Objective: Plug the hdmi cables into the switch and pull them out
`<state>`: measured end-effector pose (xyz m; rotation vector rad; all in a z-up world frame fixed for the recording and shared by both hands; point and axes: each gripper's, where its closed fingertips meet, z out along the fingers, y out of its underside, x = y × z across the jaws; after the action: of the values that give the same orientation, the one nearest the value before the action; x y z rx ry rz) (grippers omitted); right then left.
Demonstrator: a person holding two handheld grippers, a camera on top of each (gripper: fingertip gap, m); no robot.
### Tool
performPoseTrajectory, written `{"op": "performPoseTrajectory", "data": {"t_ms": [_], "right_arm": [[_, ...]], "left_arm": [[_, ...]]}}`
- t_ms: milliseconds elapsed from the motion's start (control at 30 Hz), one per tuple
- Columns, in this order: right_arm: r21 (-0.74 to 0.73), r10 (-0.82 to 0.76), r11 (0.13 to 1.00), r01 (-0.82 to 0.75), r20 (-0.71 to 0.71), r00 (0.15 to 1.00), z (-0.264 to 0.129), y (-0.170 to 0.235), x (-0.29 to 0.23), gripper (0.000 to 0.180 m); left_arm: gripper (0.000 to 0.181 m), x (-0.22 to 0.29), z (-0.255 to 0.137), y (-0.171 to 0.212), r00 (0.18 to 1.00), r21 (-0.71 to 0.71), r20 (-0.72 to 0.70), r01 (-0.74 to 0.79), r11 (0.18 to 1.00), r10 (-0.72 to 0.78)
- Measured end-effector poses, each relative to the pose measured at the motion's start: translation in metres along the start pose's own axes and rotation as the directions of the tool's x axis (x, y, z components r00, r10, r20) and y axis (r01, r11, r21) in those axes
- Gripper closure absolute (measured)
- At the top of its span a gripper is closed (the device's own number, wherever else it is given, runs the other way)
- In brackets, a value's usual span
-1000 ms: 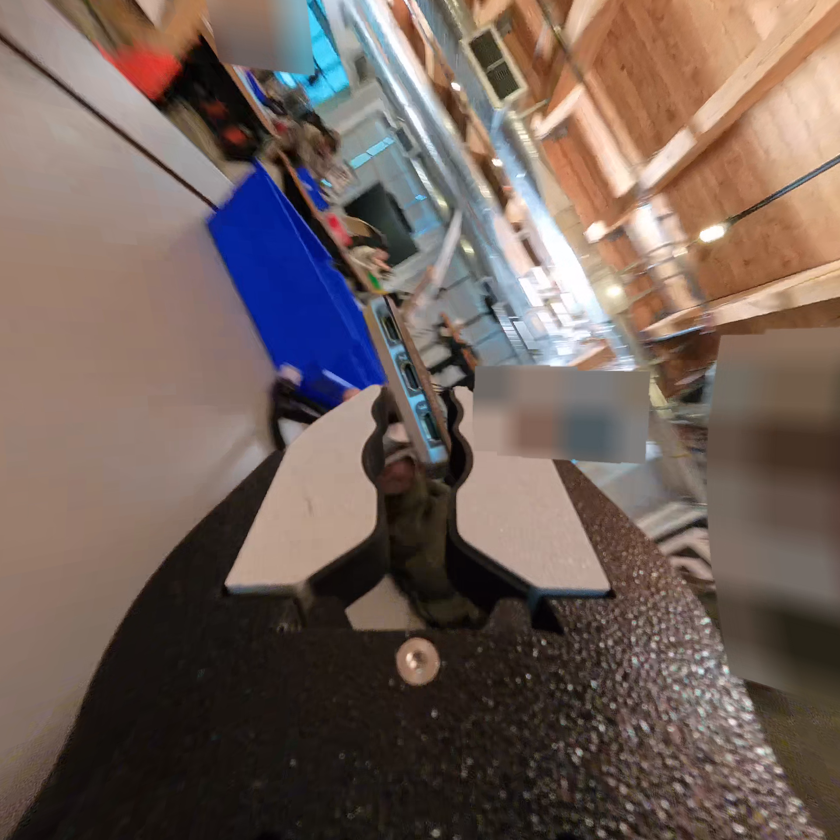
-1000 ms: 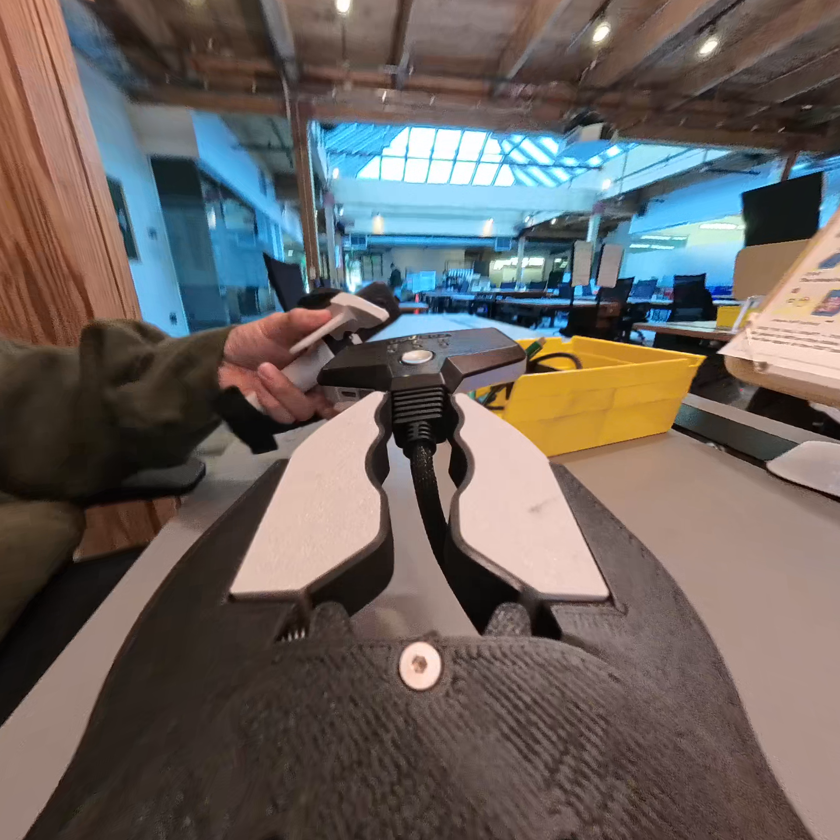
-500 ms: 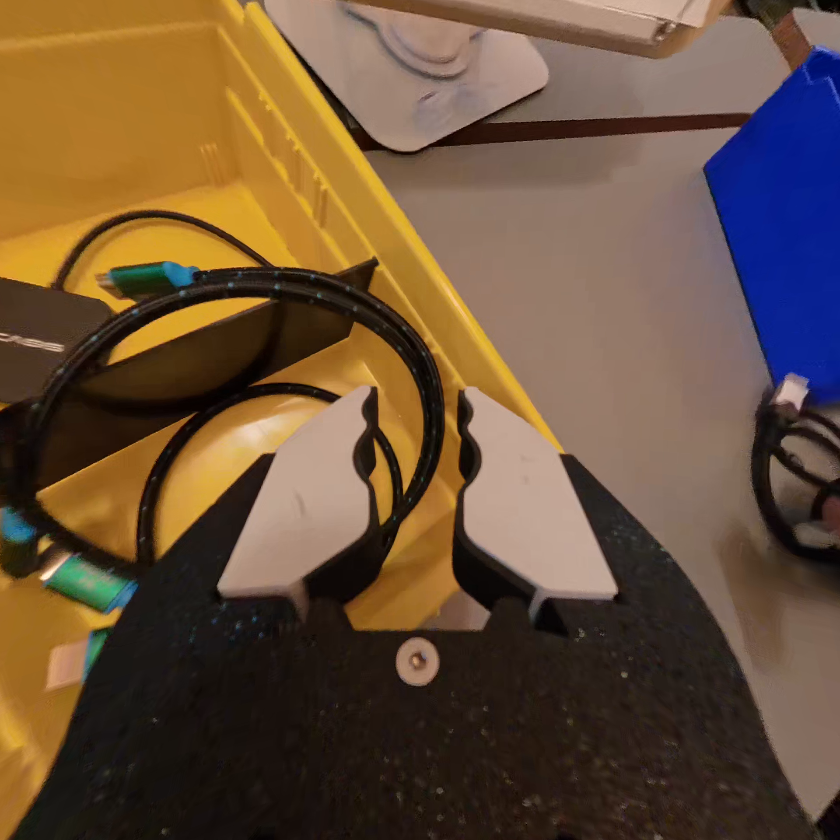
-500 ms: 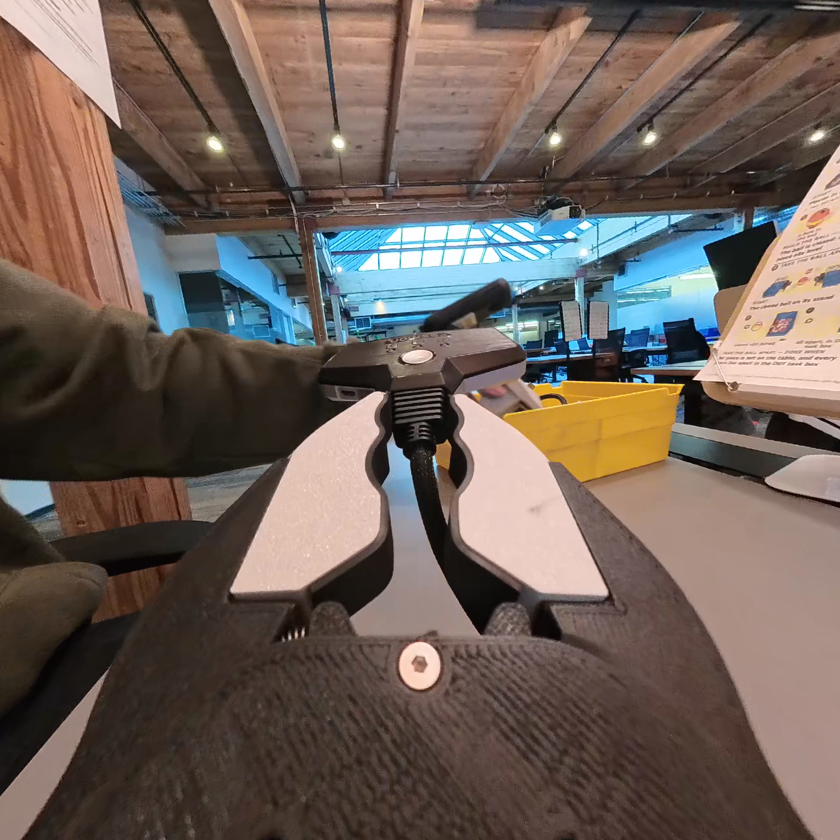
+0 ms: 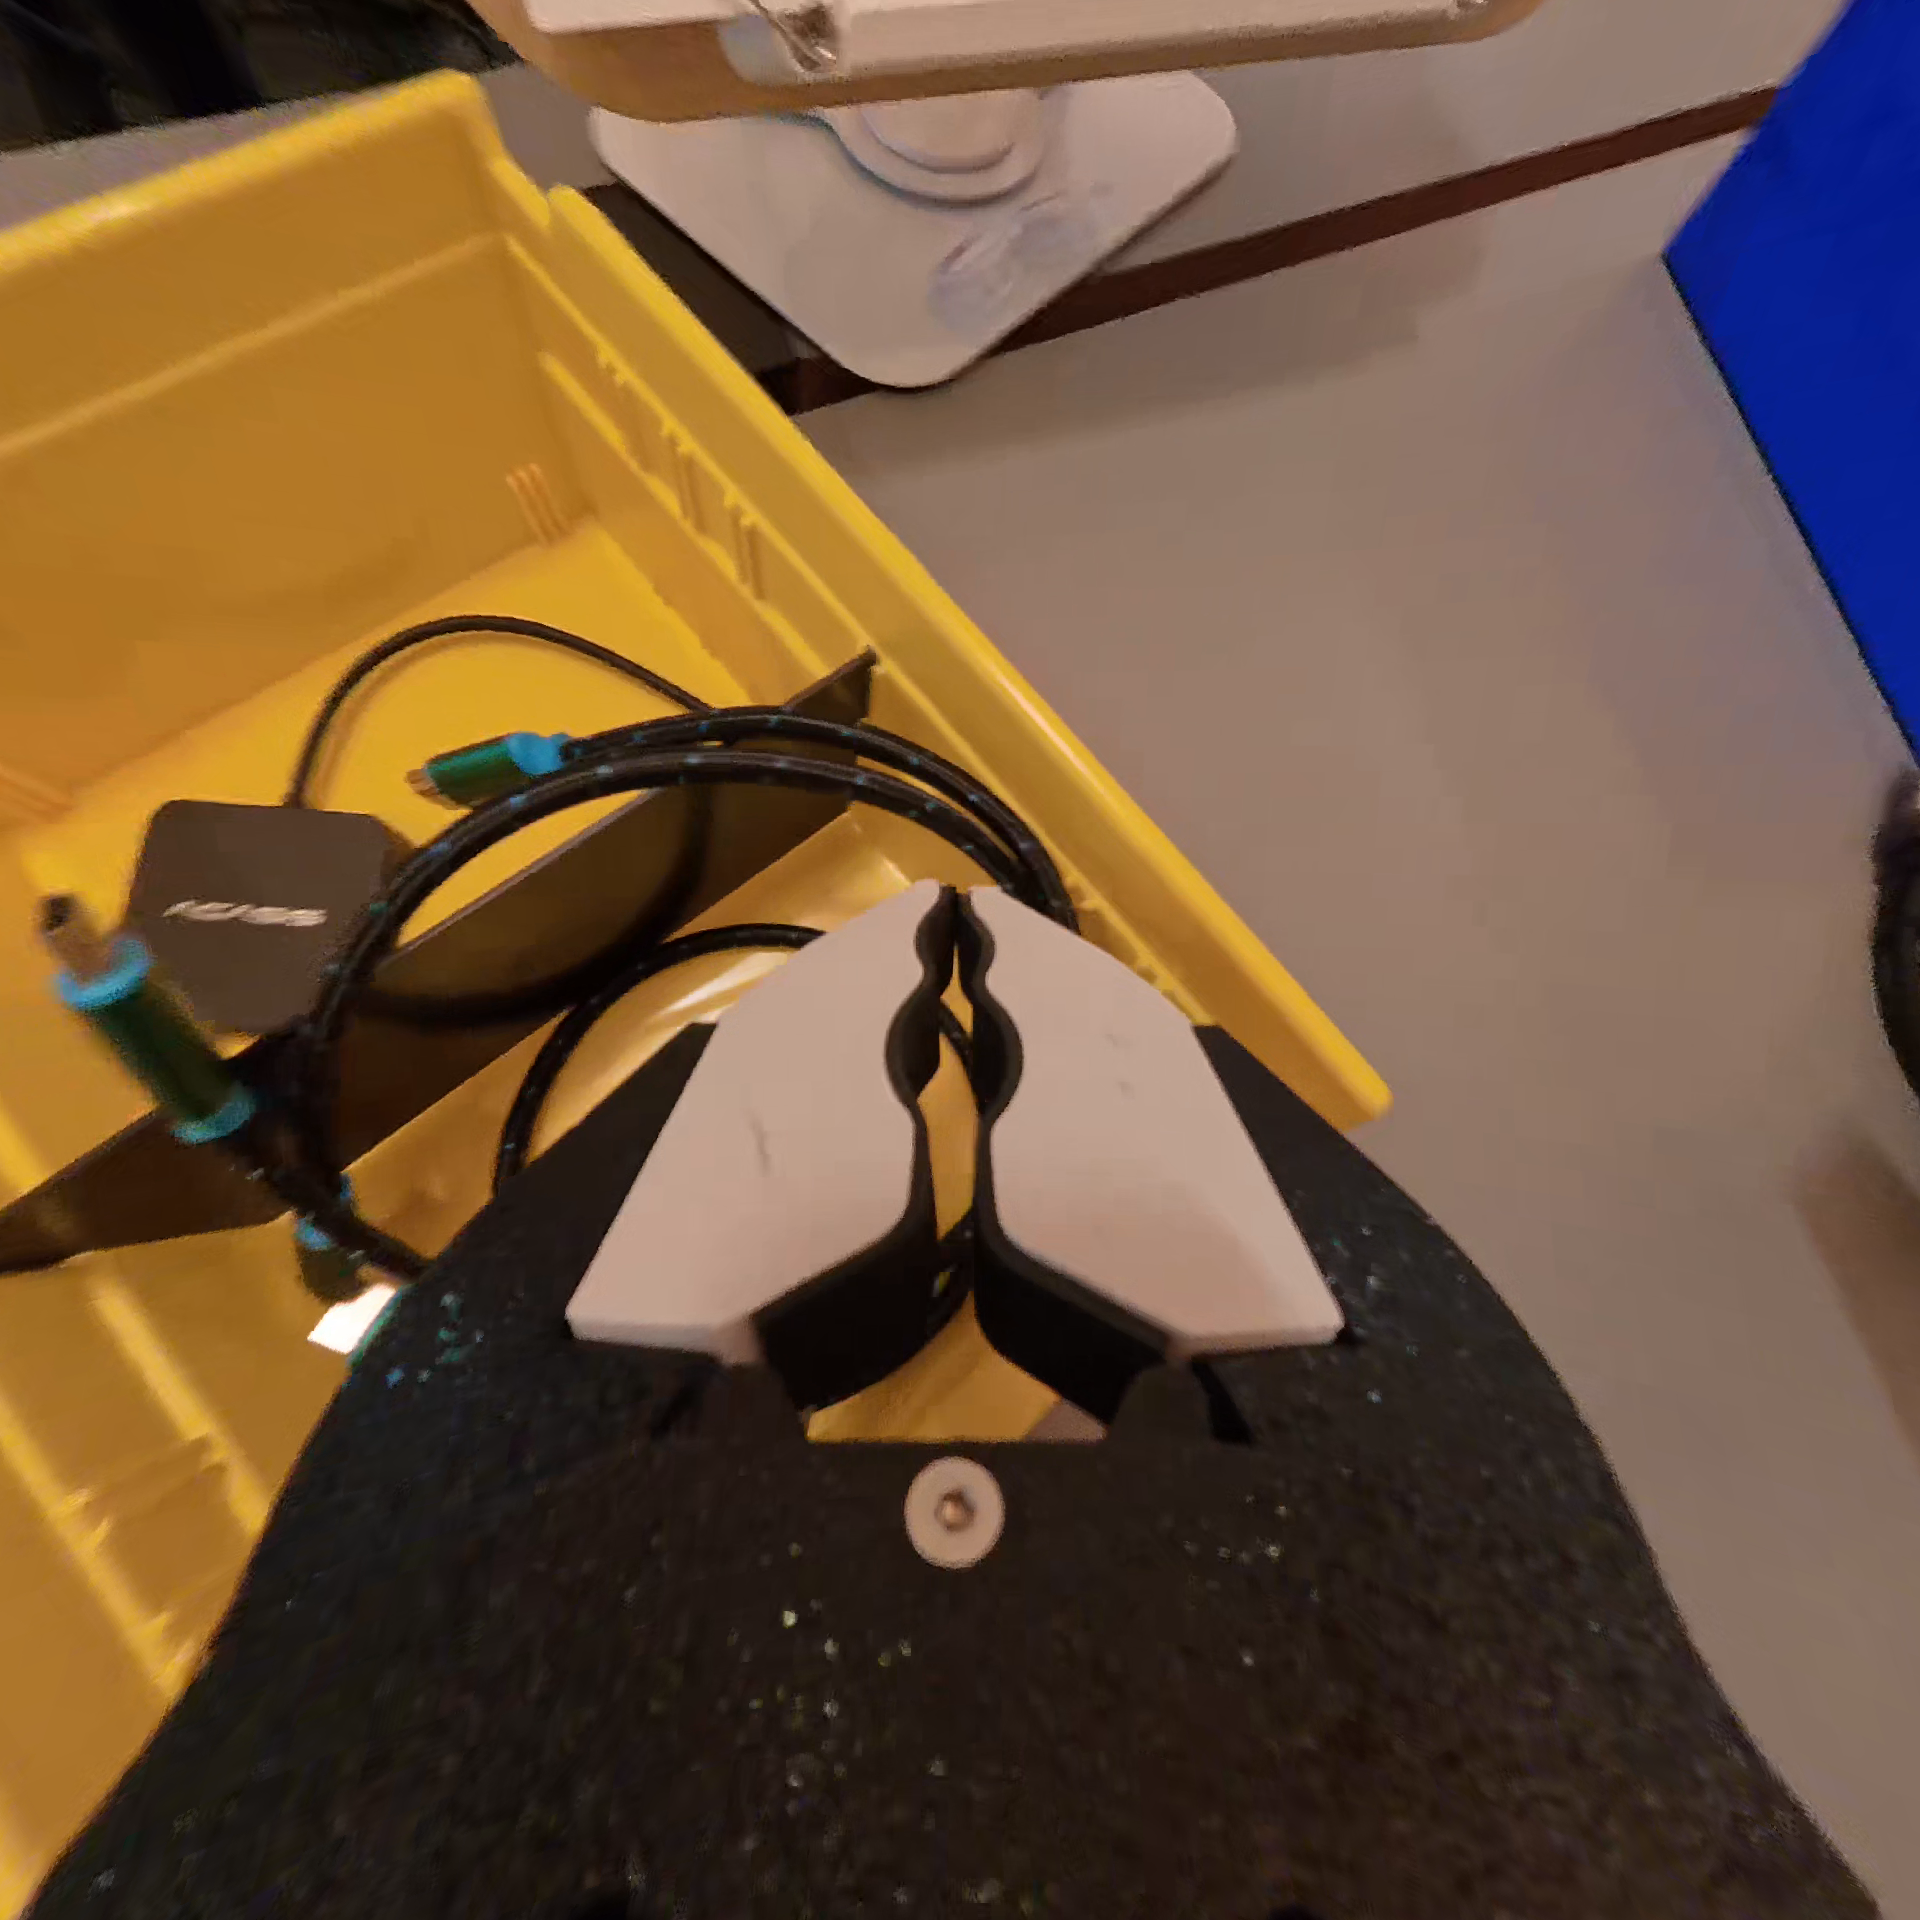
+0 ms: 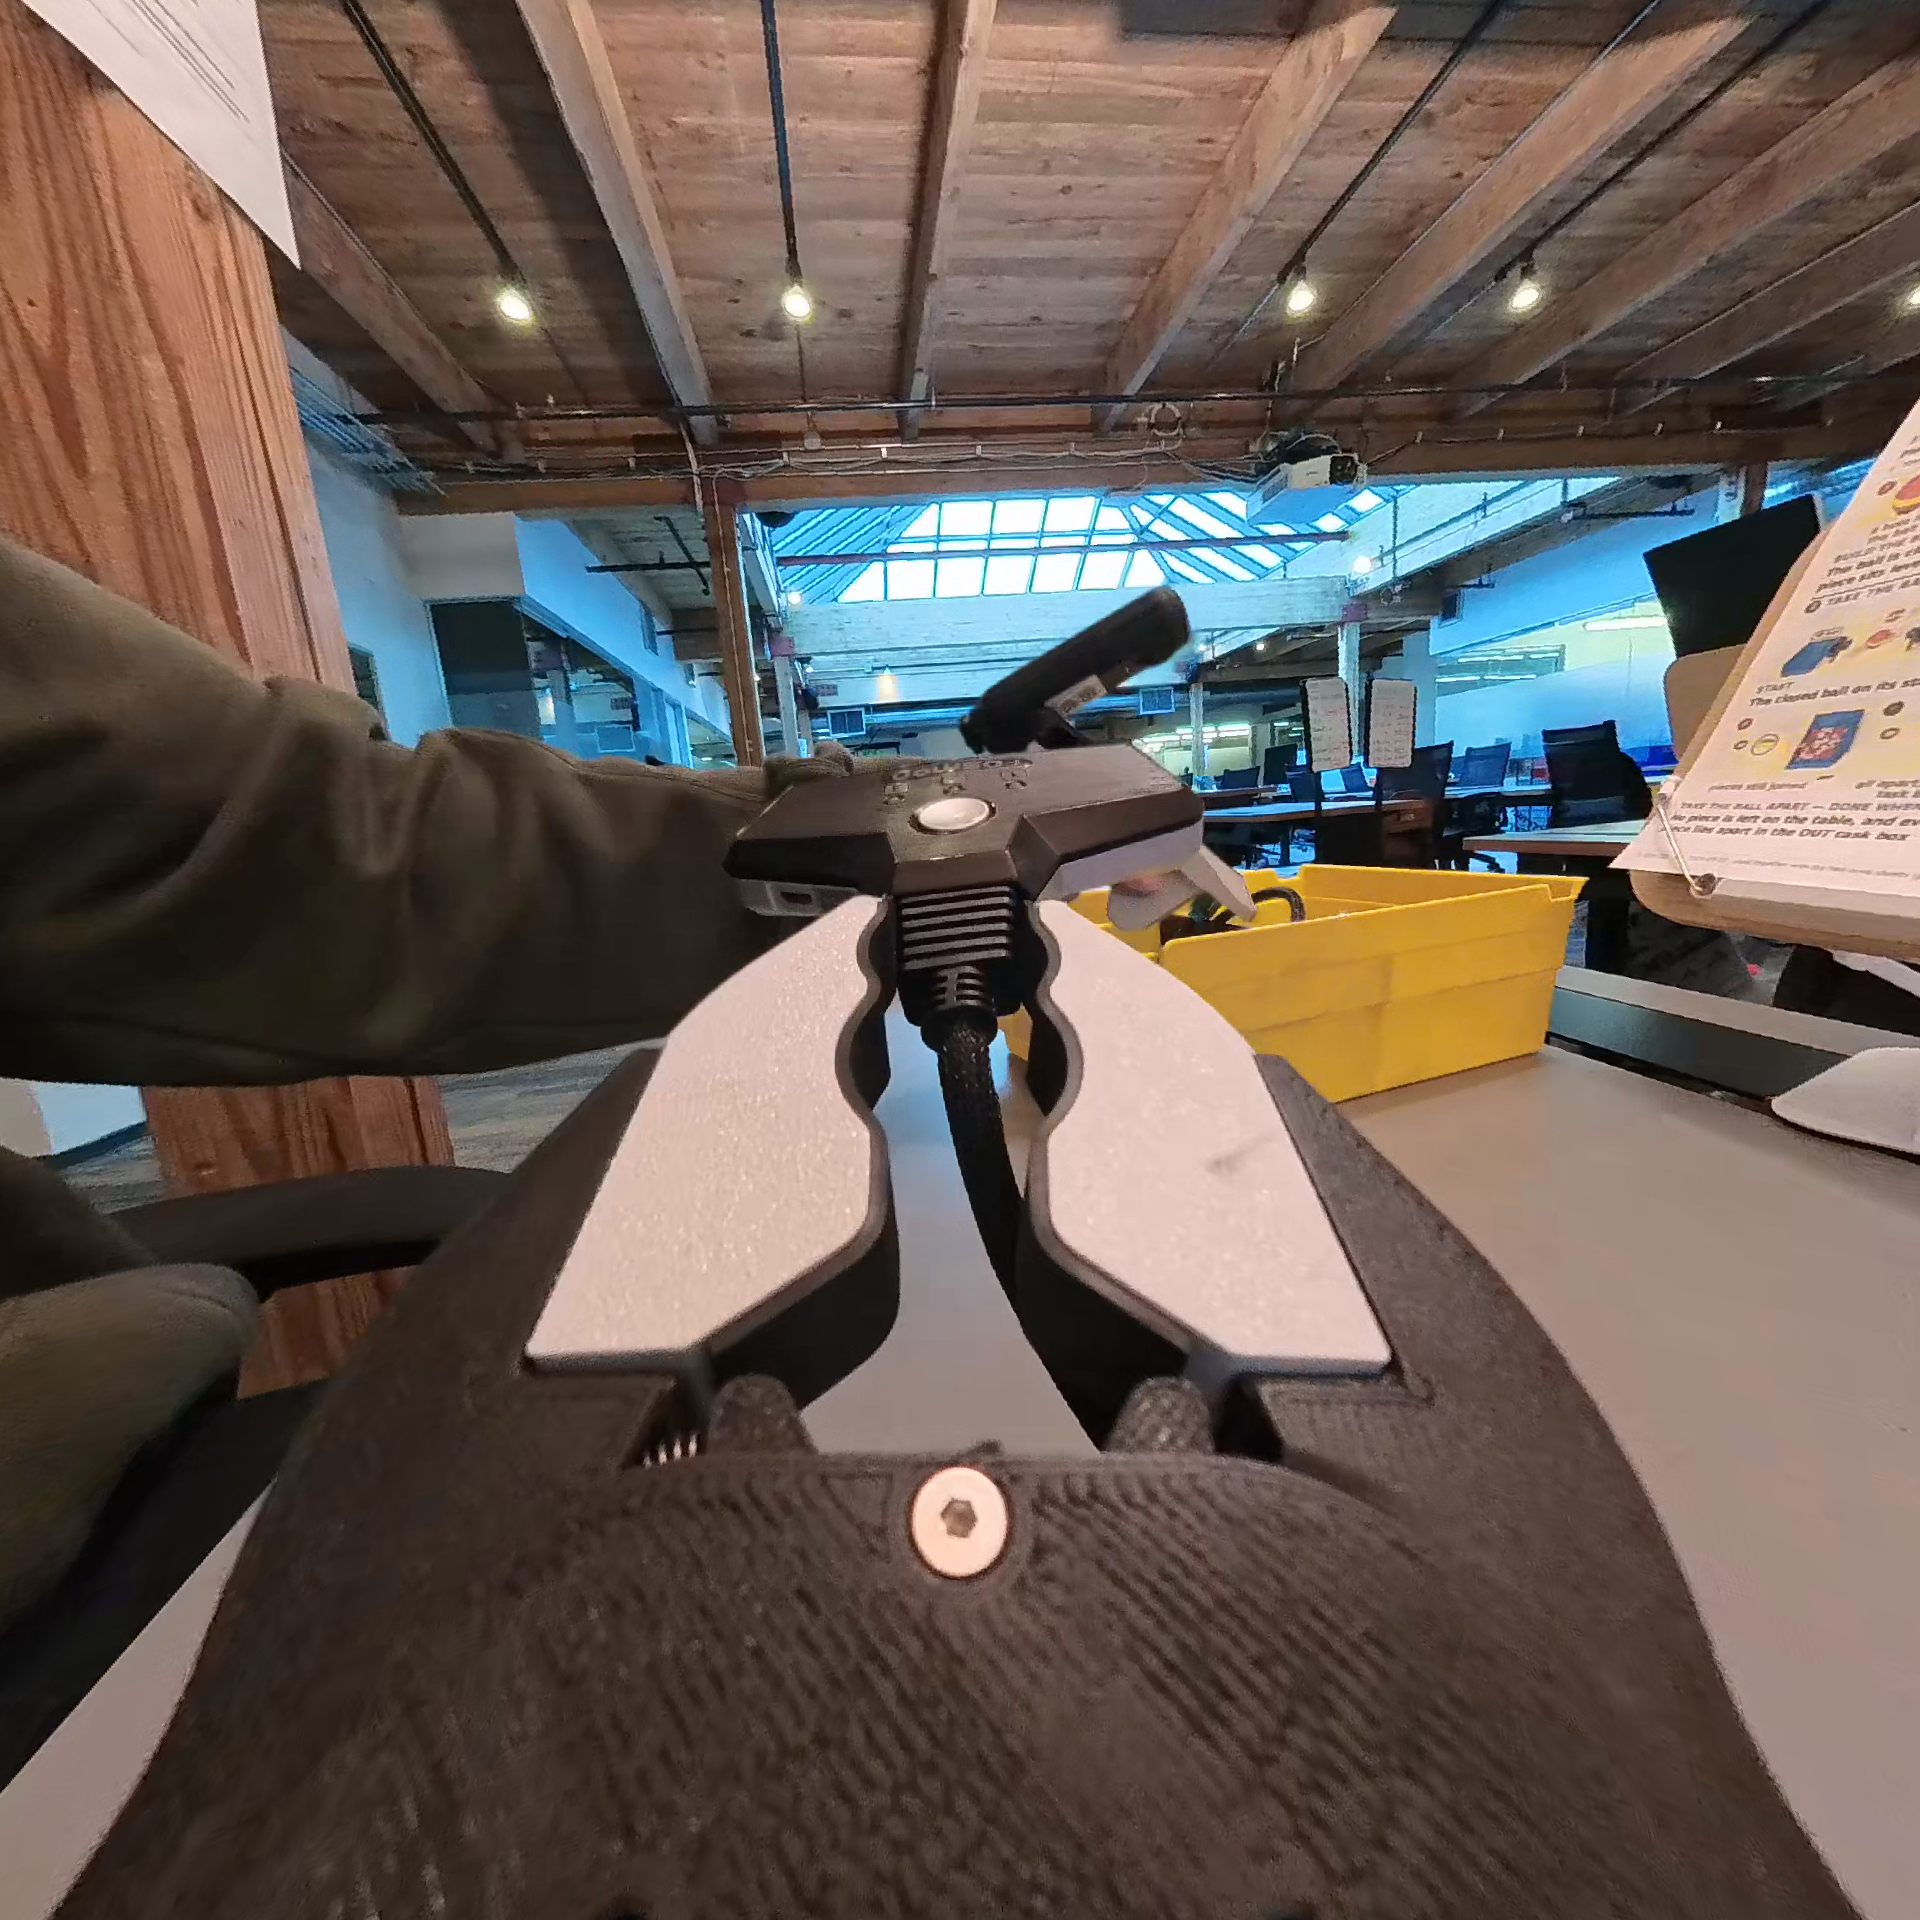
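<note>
In the left wrist view my left gripper point(image 5: 956, 914) is shut on a loop of black braided HDMI cable point(image 5: 790, 748) inside the yellow bin point(image 5: 1039, 748). The cable's green plugs with blue collars point(image 5: 478, 764) lie over the bin's black divider point(image 5: 582, 894). In the right wrist view my right gripper point(image 6: 956, 920) is shut on the ribbed cable collar of the black HDMI switch point(image 6: 966, 821) and holds it level above the grey table point(image 6: 1662, 1299). The left gripper point(image 6: 1174, 883) shows beyond it, over the yellow bin point(image 6: 1382, 977).
A small black box point(image 5: 249, 894) with a thin cable lies in the bin. A white stand base point(image 5: 914, 208) and a blue bin point(image 5: 1829, 312) stand on the table. A sleeve point(image 6: 364, 862) reaches across; a wooden post point(image 6: 135, 520) and a sheet board point(image 6: 1818, 727) flank the view.
My left gripper let go of the switch, swung down into the yellow bin and closed on a loop of cable. My right gripper kept hold of the switch.
</note>
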<state>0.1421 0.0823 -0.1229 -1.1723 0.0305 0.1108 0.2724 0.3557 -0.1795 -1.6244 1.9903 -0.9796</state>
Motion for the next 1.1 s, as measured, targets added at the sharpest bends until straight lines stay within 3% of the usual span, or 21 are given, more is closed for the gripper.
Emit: {"op": "performPoseTrajectory", "data": {"t_ms": [33,100,200,267,367,500,667,833,1000,1100], "right_arm": [[-0.003,0.001,1.0,-0.001,0.003,1.0,0.0,0.0,0.0,0.157],[-0.003,0.005,1.0,-0.005,0.01,1.0,0.001,0.0,0.0,0.157],[-0.001,0.006,1.0,-0.006,0.013,1.0,0.0,0.0,0.0,0.157],[-0.001,0.004,1.0,-0.004,0.012,1.0,0.0,0.0,0.0,0.157],[0.0,-0.004,1.0,0.004,0.011,1.0,0.0,0.0,-0.001,0.157],[-0.011,-0.019,1.0,0.019,0.01,1.0,-0.001,0.001,-0.001,0.157],[-0.009,-0.013,1.0,0.013,0.01,1.0,-0.001,0.001,0.0,0.157],[-0.014,-0.016,1.0,0.017,0.01,1.0,-0.002,0.001,0.001,0.157],[-0.027,-0.027,0.999,0.027,0.0,1.0,-0.003,0.003,0.004,0.157],[-0.03,-0.031,0.999,0.031,0.002,1.0,-0.003,0.004,0.003,0.157]], "left_arm": [[0.181,-0.007,-0.001,-0.001,0.998,0.009,0.047,0.032,0.999,-0.032],[0.181,-0.013,0.003,-0.001,0.989,0.024,0.069,0.128,0.992,-0.129],[0.165,0.003,0.02,-0.007,0.958,0.048,-0.083,0.28,0.959,-0.276],[0.158,0.003,0.029,-0.008,0.935,0.06,-0.099,0.347,0.936,-0.34],[0.17,-0.002,0.034,-0.005,0.943,0.07,-0.055,0.332,0.94,-0.329],[0.173,0.001,0.023,-0.008,0.945,0.084,-0.089,0.322,0.943,-0.315],[0.173,0.013,-0.012,-0.019,0.96,0.139,-0.162,0.25,0.958,-0.227],[0.172,0.036,-0.071,-0.043,0.972,0.276,-0.233,0.099,0.956,-0.033],[0.172,0.05,-0.131,-0.073,0.963,0.466,-0.242,0.01,0.885,0.116],[0.174,0.057,-0.162,-0.092,0.95,0.56,-0.282,0.049,0.827,0.134]]}}
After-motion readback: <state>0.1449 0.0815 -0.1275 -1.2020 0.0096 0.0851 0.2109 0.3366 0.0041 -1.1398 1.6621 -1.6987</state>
